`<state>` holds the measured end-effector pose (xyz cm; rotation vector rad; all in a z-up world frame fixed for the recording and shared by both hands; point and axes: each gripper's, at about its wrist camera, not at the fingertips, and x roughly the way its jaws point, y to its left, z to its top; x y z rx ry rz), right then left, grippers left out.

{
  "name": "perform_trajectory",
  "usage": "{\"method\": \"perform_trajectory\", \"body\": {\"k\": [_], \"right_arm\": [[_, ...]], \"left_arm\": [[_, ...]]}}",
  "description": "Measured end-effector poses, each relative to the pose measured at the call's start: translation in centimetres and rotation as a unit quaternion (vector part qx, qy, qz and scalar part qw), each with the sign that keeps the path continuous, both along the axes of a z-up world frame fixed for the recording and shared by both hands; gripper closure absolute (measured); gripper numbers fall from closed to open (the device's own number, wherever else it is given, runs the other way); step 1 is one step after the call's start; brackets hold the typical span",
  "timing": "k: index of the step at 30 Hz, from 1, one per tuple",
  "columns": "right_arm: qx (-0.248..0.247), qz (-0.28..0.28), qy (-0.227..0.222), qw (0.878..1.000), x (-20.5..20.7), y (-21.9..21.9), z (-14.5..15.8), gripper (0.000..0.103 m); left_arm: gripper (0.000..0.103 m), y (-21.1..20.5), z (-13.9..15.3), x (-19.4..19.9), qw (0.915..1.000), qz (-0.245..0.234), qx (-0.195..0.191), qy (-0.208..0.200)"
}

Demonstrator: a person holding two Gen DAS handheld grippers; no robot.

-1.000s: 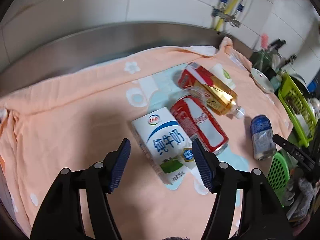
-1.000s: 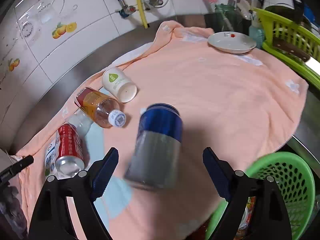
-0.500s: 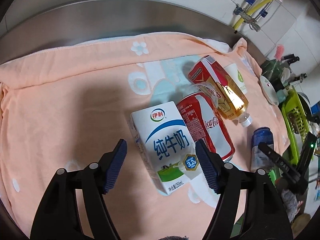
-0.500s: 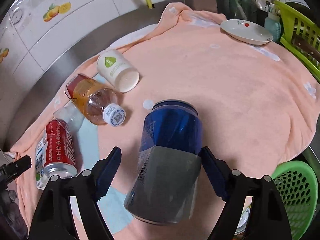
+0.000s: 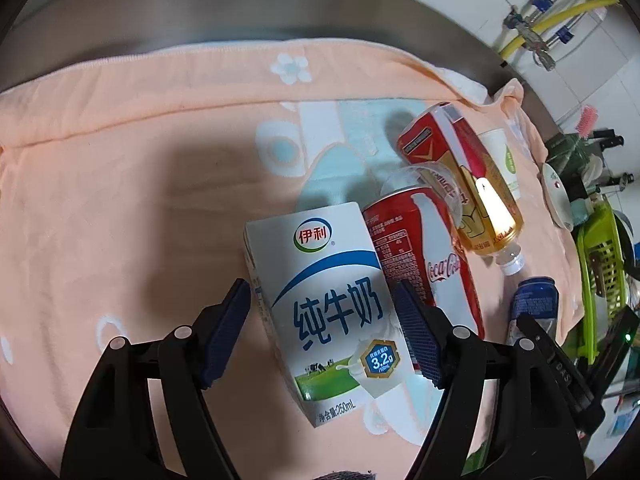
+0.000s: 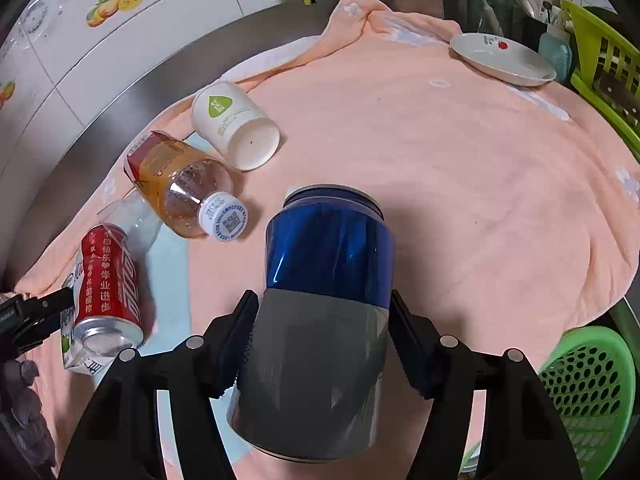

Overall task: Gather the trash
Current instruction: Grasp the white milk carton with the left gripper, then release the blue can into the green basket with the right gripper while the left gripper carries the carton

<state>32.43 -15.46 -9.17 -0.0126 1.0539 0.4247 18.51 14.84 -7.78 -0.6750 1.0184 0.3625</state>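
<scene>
A white milk carton [image 5: 332, 304] lies on the peach towel [image 5: 120, 168], between the open fingers of my left gripper [image 5: 326, 334]; its right pad touches the carton's edge. A red cola can [image 5: 424, 256] lies against the carton, with a tea bottle [image 5: 476, 188] and a paper cup [image 5: 502, 160] beyond. My right gripper [image 6: 320, 340] is shut on a blue and grey can [image 6: 320, 320]. The right wrist view also shows the cola can [image 6: 108, 284], tea bottle [image 6: 180, 184] and paper cup [image 6: 232, 124].
A green mesh basket [image 6: 588, 392] sits below the towel's edge at lower right. A white plate [image 6: 502, 58] and a green dish rack [image 6: 608, 76] stand at the far right. Steel counter and tiled wall run behind the towel.
My left gripper moved down around the milk carton. My right gripper closed its pads onto the blue and grey can.
</scene>
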Motion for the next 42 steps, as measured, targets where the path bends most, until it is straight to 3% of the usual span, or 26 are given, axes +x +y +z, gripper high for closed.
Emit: {"method": "perform_trajectory", "body": {"k": [29, 42], "right_arm": [[-0.008, 0.021, -0.003, 1.0, -1.2, 0.4, -0.1, 0.044], [0.025, 0.013, -0.017, 0.999, -3.3, -0.9, 1.0, 0.044]], "left_arm": [[0.029, -0.8, -0.9, 1.0, 0.9996, 0.009, 0.022, 0.018], [0.032, -1.8, -0.4, -0.6, 0.9983, -0.037, 0.042, 0.016]]}}
